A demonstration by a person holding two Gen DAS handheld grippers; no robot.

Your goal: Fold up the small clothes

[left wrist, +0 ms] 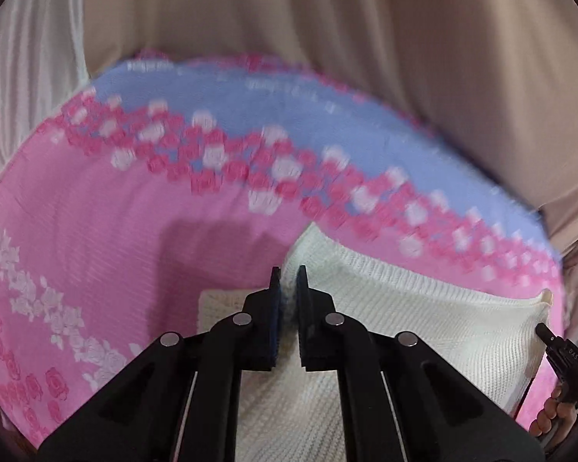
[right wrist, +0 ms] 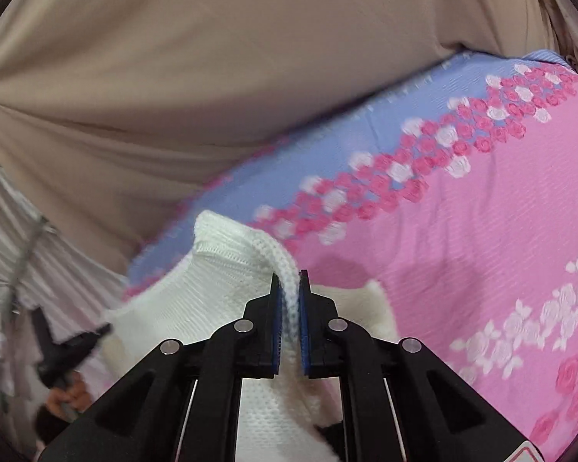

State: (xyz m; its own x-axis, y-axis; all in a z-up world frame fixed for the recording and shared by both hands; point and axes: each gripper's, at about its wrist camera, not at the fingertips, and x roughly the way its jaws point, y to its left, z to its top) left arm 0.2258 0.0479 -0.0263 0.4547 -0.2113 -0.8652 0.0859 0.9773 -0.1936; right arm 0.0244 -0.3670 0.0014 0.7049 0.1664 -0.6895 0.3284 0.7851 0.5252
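A small white knitted garment (left wrist: 404,308) lies partly lifted over a pink and blue flowered bedspread (left wrist: 96,231). My left gripper (left wrist: 289,275) is shut on one edge of the garment. My right gripper (right wrist: 289,279) is shut on a ribbed edge of the same white garment (right wrist: 219,281) and holds it up off the bedspread (right wrist: 481,231). The right gripper's tip (left wrist: 547,333) shows at the garment's far corner in the left wrist view. The left gripper (right wrist: 77,346) shows blurred at the left in the right wrist view.
Beige curtain folds (left wrist: 327,38) hang behind the bed's far edge, and they also show in the right wrist view (right wrist: 173,77). A pale striped fabric (right wrist: 38,261) hangs at the left. The person's hand (left wrist: 555,412) holds the right gripper.
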